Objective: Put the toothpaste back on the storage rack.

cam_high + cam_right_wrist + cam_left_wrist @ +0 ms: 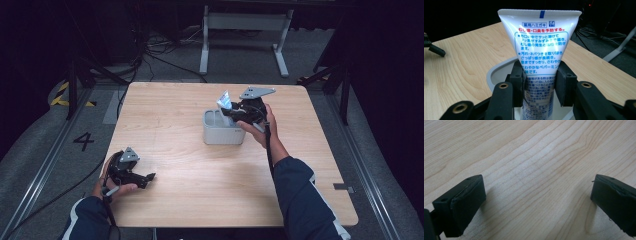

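We're looking at a recording lab or test studio: a bare pale wooden counter stands on grey carpet, black cables trail across the floor, yellow-and-black hazard tape and a painted number four mark it, and dark curtains surround us.
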`<action>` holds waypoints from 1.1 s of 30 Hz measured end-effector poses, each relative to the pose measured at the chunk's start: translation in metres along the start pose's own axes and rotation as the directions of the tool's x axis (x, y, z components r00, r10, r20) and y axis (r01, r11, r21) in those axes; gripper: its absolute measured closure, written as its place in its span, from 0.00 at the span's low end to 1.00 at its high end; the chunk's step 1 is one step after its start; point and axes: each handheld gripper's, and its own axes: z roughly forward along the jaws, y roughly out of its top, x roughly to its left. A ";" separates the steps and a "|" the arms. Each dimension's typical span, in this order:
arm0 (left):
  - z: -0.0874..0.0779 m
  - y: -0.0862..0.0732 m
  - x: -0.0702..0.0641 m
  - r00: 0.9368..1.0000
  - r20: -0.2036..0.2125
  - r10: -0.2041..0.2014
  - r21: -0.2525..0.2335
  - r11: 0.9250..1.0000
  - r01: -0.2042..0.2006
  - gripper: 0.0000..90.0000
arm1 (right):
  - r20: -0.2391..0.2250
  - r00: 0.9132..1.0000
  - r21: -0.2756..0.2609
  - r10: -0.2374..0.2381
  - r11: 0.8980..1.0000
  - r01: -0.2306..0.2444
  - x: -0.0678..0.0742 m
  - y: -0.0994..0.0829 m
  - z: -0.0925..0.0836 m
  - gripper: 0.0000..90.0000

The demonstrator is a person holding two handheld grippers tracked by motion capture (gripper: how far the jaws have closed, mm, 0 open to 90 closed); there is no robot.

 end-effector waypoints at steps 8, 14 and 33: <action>0.000 0.000 0.000 1.000 0.000 0.000 0.000 1.000 0.000 0.00 | 0.003 1.000 0.022 -0.010 1.000 0.010 0.001 -0.005 0.000 0.72; 0.000 0.000 0.000 1.000 0.000 0.000 0.000 1.000 0.000 0.00 | 0.006 1.000 0.048 -0.023 0.999 0.022 0.002 -0.009 0.000 0.72; 0.000 0.000 0.000 1.000 0.000 0.000 0.000 1.000 0.000 0.00 | 0.008 0.999 0.092 -0.033 0.995 0.032 0.002 -0.017 -0.002 0.71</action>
